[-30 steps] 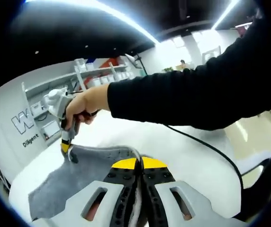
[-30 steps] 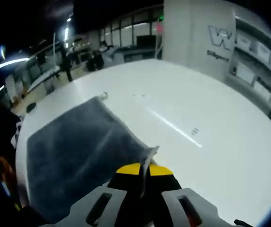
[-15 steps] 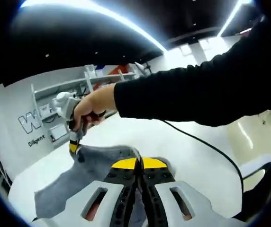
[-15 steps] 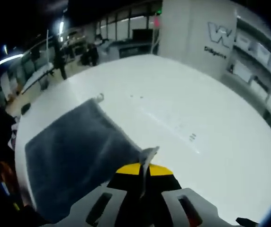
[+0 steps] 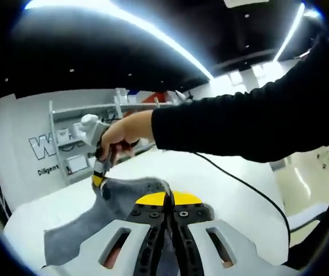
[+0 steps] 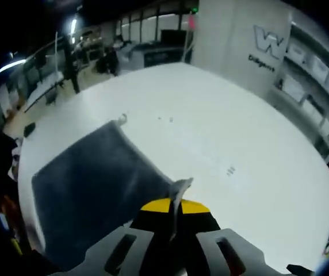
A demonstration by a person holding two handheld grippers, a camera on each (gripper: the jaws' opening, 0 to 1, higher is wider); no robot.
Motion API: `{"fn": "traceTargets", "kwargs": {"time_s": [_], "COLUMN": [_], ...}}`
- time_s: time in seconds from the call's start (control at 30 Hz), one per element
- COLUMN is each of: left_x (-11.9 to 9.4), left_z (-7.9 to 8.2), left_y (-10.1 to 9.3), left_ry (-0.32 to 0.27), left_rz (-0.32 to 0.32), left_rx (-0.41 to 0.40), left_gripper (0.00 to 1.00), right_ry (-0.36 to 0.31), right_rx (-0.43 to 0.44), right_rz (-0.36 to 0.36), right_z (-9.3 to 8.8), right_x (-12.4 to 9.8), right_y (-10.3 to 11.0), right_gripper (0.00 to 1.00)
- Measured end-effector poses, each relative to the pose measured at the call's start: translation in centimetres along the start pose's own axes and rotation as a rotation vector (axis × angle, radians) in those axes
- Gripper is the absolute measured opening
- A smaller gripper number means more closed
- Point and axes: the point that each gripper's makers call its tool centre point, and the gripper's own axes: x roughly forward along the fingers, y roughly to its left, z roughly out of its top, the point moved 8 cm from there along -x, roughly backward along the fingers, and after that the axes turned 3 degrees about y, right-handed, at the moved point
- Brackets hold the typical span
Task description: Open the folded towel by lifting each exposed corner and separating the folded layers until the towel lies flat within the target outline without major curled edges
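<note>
The left tongs [image 5: 168, 202] were clenched on a corner of the grey towel [image 5: 95, 221]; the right tongs [image 6: 175, 205] pinched another corner, the cloth spreading away over the white desk [image 6: 210, 138].

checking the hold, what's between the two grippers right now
In the left gripper view, the grey towel spans from the left gripper to the right gripper; both are shut on it.

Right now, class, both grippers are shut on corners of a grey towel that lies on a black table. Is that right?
Not quite: the table is white, as the right gripper view shows. Both the left gripper and the right gripper are shut on the grey towel.
</note>
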Motion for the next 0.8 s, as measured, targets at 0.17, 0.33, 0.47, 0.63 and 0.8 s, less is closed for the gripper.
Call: {"fn": "traceTargets", "kwargs": {"time_s": [0.17,0.33,0.47,0.63,0.8], "left_x": [-0.4,-0.6,0.0,-0.1,-0.4], "left_z": [-0.3,-0.3,0.0,-0.4,-0.2], "left_y": [0.2,0.0,0.5,1.2,1.6], "left_ry": [-0.003,-0.014,-0.014,0.010,-0.025], "left_rz": [-0.013,0.010,0.050,0.078,0.090], "left_rx": [-0.047,0.032,0.092,0.087,0.051], "left_gripper": [0.00,0.00,0.01,0.01,0.01], "right_ry": [-0.036,-0.012,-0.007,0.013,0.020], "right_rx": [0.012,-0.019,-0.030,-0.074,-0.072], "right_rz": [0.018,0.003,-0.006,-0.033,-0.062], "right_z": [0.5,0.4,0.6,0.6,1.0], "right_x": [-0.3,0.2,0.2,0.2,0.0], "right_y": [0.7,1.7,1.9,2.0,2.3], "right_gripper": [0.00,0.00,0.00,0.00,0.00]}}
